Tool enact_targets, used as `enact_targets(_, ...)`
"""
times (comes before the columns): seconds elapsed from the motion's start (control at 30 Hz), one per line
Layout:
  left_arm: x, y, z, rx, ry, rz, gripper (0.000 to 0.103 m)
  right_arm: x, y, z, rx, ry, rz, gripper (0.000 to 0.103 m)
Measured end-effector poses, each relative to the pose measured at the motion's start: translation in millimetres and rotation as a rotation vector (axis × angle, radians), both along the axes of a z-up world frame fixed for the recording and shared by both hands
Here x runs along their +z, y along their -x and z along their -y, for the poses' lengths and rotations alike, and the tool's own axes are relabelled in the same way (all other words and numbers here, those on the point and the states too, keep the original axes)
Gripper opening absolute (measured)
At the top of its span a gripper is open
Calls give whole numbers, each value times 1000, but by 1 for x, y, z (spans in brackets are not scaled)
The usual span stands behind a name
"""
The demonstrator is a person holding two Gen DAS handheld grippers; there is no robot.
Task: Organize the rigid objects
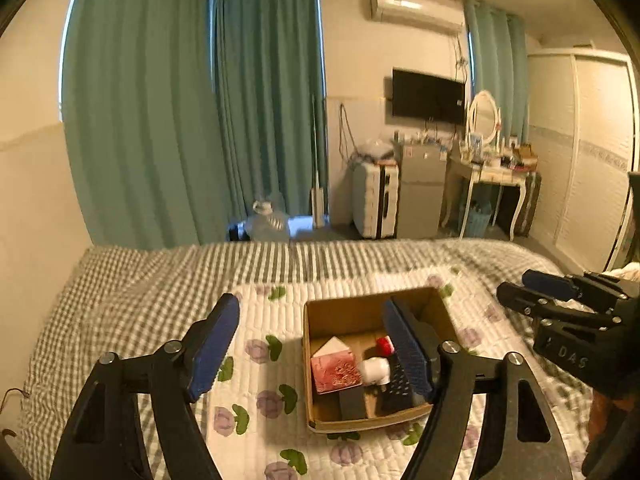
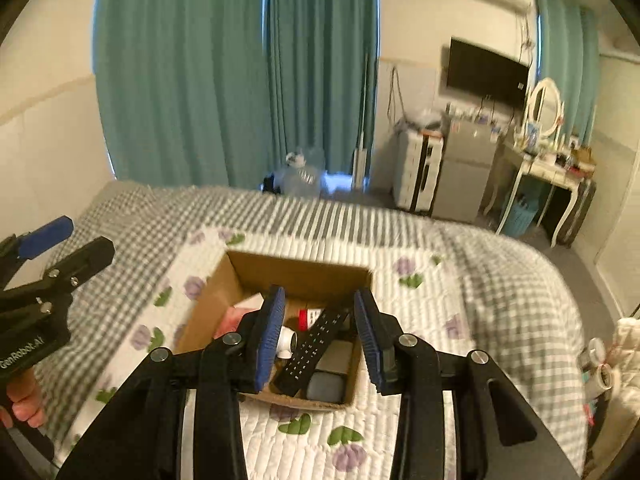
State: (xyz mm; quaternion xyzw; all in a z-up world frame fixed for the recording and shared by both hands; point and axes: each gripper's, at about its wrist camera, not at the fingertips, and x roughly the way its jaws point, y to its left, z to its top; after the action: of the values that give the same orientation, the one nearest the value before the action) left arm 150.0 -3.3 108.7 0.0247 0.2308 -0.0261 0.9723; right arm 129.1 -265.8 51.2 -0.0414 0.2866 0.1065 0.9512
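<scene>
A bedroom with teal curtains [image 1: 168, 120] holds a bed [image 1: 120, 292] under a checked cover, with a floral quilted mat [image 1: 260, 320] spread over it. The right gripper [image 2: 320, 332] hovers above the mat with its blue pads partly apart and nothing pressed between them; directly below and ahead of it lies the cardboard box [image 2: 296, 272]. In the box a black remote [image 2: 316, 344] lies slantwise, its long axis running from the near left corner toward the far right, beside a white cylinder [image 2: 287, 340], a red-capped item [image 2: 310, 318], a pink packet [image 1: 336, 372] and dark blocks [image 2: 326, 384]. The left gripper [image 1: 316, 348] stands wide open and empty, with the box to the right of its centre line. The right hand looks nearer to the box. No loose rigid object shows on the mat, so the sorting seems largely done; any further reach into the box would suit the right side.
</scene>
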Motion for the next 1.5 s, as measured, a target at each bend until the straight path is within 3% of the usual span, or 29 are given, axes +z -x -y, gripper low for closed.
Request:
enact_targets(0.07,12,18,-1,-2,10,35,84,20,21,4,-7,-17,42,54)
enact_targets(0.17,23,45,0,-9,17,81,92,38,51,11,-15,-45,106,65)
enact_targets(0.2,24,51,0,-9,20,94,96,40,59,11,-17,-50,121,69)
enact_targets(0.27,23,67,0,-6,24,123,103,40,76,14,-32,-60,152,89)
enact_targets(0.37,12,82,-2,19,18,156,103,31,99,15,-71,-51,209,103)
enact_targets(0.63,-51,95,-13,102,20,174,103,-29,124,16,-75,-59,270,103)
enact_targets(0.8,-78,92,-13,97,4,169,103,-64,113,12,-66,-53,240,103)
enact_targets(1.1,-97,85,-7,88,-15,121,103,-80,100,16,-82,-58,204,103)
enact_targets(1.5,-100,86,-8,82,4,101,103,-83,100,17,-98,-50,199,103)
